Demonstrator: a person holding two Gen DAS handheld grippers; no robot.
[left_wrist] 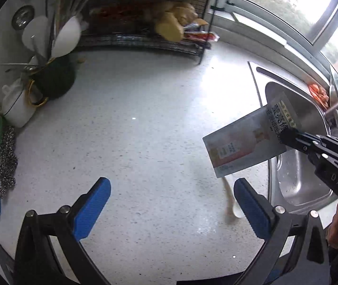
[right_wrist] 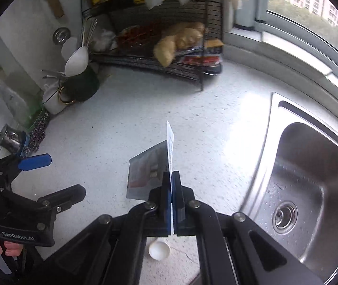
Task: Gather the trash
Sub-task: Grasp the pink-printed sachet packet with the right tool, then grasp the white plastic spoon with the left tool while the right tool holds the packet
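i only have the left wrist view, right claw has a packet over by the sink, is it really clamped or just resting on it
Observer: Clamped. In the right wrist view the right claw is shut on the packet, which sticks out edge-on beyond the pads.
Operator: anything under it i cant see
Observer: A white spoon lies on the counter just below the claw; your view shows only a blurred streak of it.
Operator: is the sink empty
Observer: The sink shows a bare basin around the drain, with water drops; its far right side is cut off.
Operator: and my left claw
Observer: The left claw is open, holding nothing.
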